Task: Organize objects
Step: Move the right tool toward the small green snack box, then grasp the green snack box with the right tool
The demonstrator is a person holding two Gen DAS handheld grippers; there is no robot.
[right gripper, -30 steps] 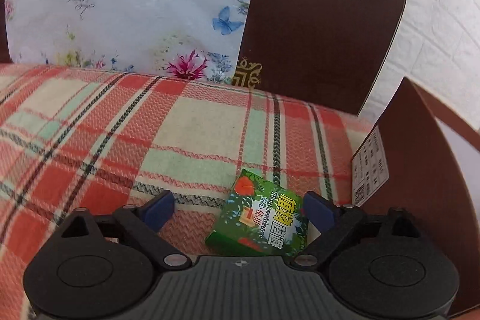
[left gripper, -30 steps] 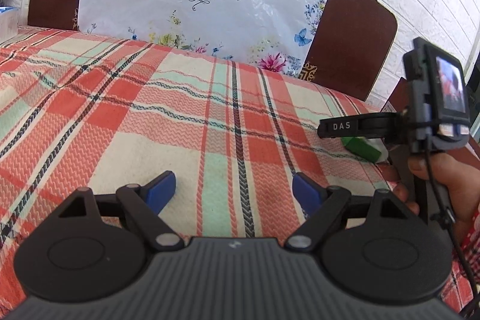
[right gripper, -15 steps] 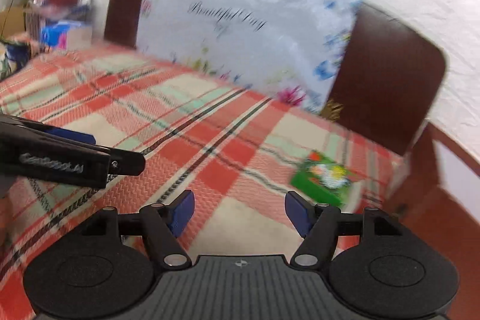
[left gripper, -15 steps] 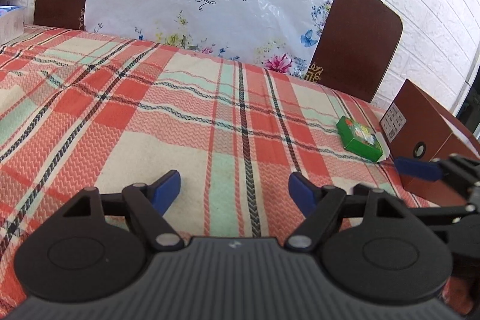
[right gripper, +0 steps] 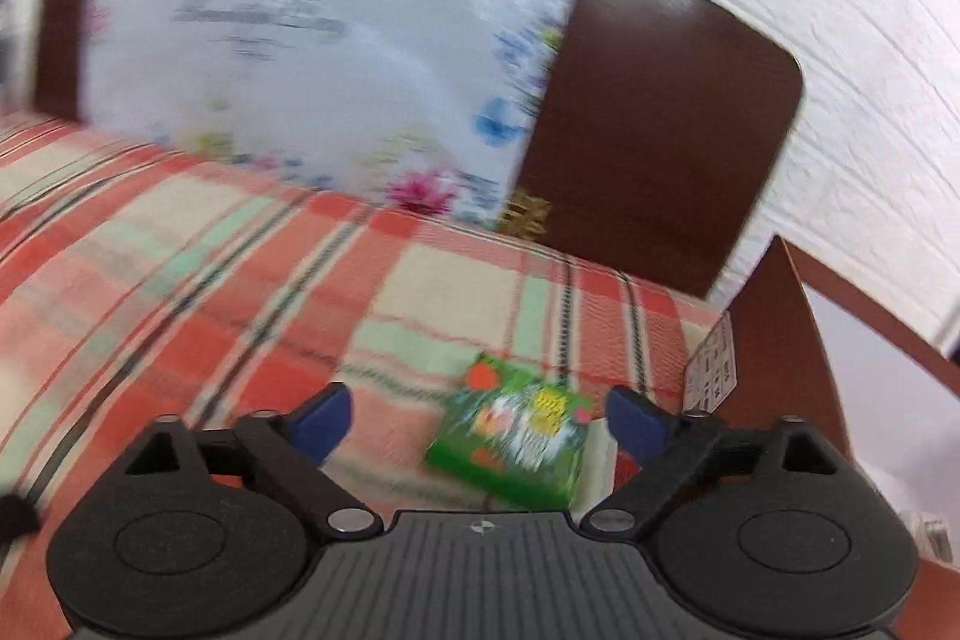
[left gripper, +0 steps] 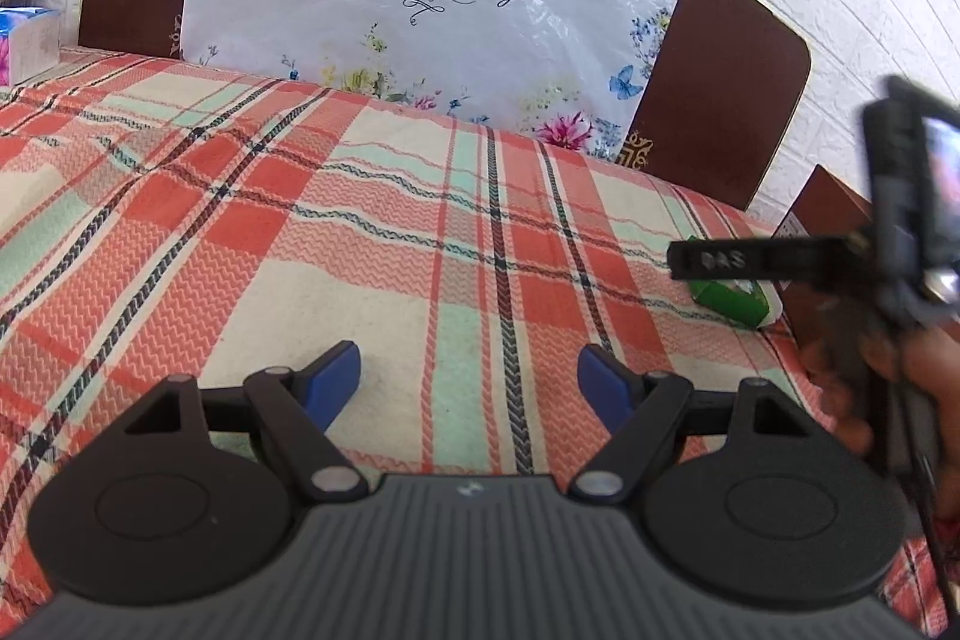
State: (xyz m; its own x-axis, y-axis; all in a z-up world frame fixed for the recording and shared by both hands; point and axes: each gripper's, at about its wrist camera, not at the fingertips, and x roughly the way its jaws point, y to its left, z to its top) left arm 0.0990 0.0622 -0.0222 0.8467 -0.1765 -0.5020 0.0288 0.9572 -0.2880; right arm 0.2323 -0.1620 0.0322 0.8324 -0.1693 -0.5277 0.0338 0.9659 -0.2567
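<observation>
A small green packet (right gripper: 516, 436) lies flat on the plaid tablecloth (left gripper: 360, 244), close to a brown cardboard box (right gripper: 774, 340). My right gripper (right gripper: 477, 423) hovers over it with its jaws opening; the packet sits between the blue pads (right gripper: 633, 424), nearer the right one, and neither pad presses on it. This view is blurred by motion. In the left wrist view the same packet (left gripper: 729, 297) shows at the right, partly hidden behind one of the right gripper's fingers (left gripper: 750, 259). My left gripper (left gripper: 471, 385) stands open over bare cloth with nothing between its pads.
A hand (left gripper: 900, 376) holds the right gripper at the right edge. Two brown chair backs (left gripper: 720, 100) stand behind the table, with a floral plastic sheet (left gripper: 432, 10) over them. A tissue box (left gripper: 27, 40) sits at the far left. A white brick wall lies behind.
The right gripper swung away to the left half a second ago and has come back over the green packet, its jaws wider than before. The left gripper has stayed put.
</observation>
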